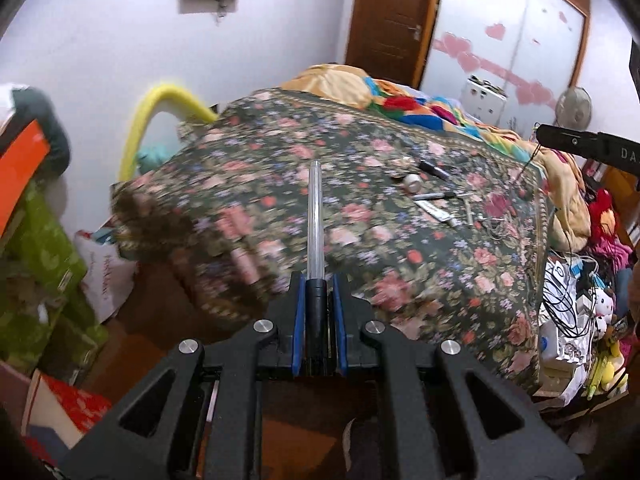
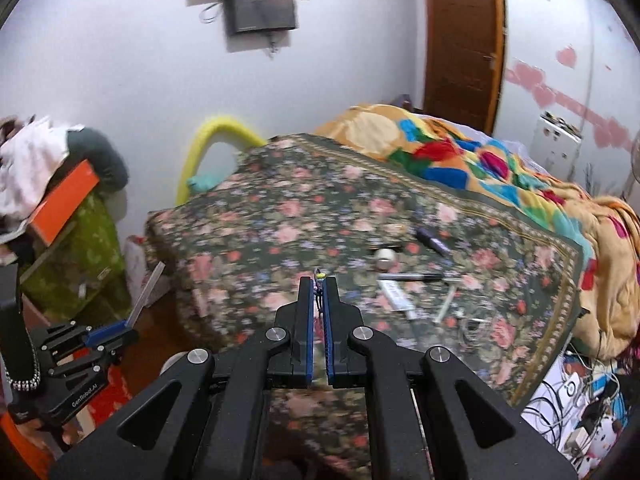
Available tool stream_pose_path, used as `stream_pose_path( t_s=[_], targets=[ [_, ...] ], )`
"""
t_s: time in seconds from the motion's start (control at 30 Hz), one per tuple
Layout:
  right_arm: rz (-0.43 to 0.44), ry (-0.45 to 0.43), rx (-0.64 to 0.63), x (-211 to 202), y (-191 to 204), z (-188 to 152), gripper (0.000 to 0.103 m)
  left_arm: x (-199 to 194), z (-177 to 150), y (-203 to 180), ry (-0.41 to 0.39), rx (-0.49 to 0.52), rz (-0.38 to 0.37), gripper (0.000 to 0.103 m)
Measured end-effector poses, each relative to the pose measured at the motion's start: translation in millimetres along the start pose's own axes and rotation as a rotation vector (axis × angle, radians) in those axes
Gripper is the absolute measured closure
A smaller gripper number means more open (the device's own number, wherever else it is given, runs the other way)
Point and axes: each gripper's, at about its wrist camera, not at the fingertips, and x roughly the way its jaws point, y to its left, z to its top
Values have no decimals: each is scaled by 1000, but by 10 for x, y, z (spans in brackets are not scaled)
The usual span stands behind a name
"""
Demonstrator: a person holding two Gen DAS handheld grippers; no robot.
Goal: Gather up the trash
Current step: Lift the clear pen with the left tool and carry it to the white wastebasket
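Meanwhile your left gripper [image 1: 316, 280] was clamped on a pen [image 1: 313, 216], its clear barrel pointing away over the bed [image 1: 280, 152]. Your right gripper [image 2: 319, 282] was pinched almost closed on a small, thin item [image 2: 319, 279] too tiny to identify. On the flowered bedcover [image 2: 304, 216], to the right and farther off, lay the remaining litter: a black marker [image 2: 412, 277], a white tube [image 2: 396, 294], a small white roll [image 2: 385, 258] and a dark capped stick [image 2: 432, 241]. A bright patchwork blanket [image 2: 460, 156] was heaped at the far side. Green boxes [image 1: 40, 256] stood stacked at the left by the white wall [image 2: 120, 80], with a brown door [image 2: 460, 40] beyond.
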Motion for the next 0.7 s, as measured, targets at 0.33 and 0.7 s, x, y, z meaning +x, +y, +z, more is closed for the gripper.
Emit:
stream_pose_path(
  t_s=[0.33,0.7],
  targets=[
    [125,50,-113,162,1000,-150,99,-383,-501,823,34,-101,82,91],
    [235,170,-252,684,1989,-351,99,-267,-1073,1511,149,-208,145,91]
  ],
)
